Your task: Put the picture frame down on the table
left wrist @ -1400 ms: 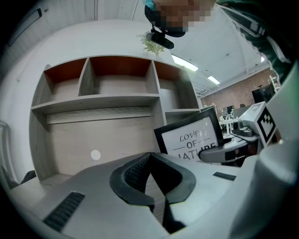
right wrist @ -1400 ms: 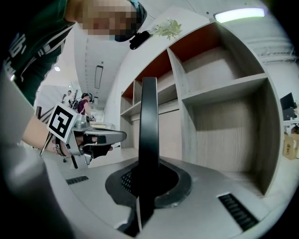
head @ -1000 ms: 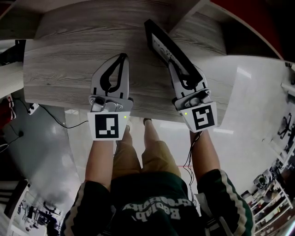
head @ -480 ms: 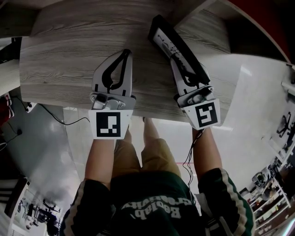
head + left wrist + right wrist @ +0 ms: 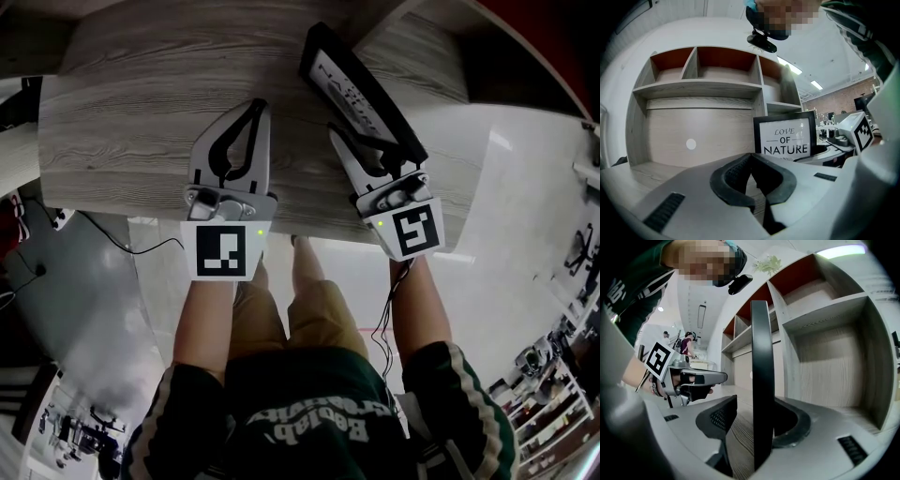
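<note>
The wooden table (image 5: 141, 122) is the largest thing here, and the picture frame (image 5: 361, 84) stands upright on its right part, with a print behind a glass-like front that faces to my left. Behind the picture frame rises the open shelf unit (image 5: 698, 84), quite near. The frame looks to me light and stiff, with a smooth, thin black border. I judge that it can slip between the pads and tip over easily, and that the front is fragile. So the good place to hold it is on the side border, low down, and not on the front face. My right gripper (image 5: 361, 141) is around exactly this border and its jaws have just been opening. The frame is between them, the left pad is clearly apart from it, and at the right pad I cannot see a gap. The frame's lower edge is hidden, but I think it already rests on the table. My left gripper (image 5: 253, 108) is closed and empty, to the left of the picture frame and apart from it. On my side of the frame the table edge is close, so there is free room to draw straight back.
</note>
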Demonstrator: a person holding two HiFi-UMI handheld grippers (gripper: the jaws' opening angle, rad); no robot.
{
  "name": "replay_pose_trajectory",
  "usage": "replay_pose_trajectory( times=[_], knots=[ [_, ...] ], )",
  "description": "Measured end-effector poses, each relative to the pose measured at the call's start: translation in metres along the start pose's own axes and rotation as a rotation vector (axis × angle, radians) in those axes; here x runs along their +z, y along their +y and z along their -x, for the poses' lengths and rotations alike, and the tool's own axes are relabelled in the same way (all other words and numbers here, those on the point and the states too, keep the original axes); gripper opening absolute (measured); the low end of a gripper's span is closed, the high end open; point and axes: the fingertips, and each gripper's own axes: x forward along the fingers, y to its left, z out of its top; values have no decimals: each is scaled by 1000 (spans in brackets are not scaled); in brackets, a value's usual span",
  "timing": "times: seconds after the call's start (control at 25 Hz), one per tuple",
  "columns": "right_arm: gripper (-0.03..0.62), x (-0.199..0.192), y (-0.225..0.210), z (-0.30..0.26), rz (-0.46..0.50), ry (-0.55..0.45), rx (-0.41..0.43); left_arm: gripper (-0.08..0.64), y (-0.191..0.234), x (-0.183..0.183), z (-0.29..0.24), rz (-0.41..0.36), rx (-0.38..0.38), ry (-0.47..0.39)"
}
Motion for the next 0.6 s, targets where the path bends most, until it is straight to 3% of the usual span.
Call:
replay_pose_trajectory(
  times=[0.6],
  knots=[
    [237,-2,-11,15,2,2,-71,18,-13,6,0,18,-4,-9]
  ],
)
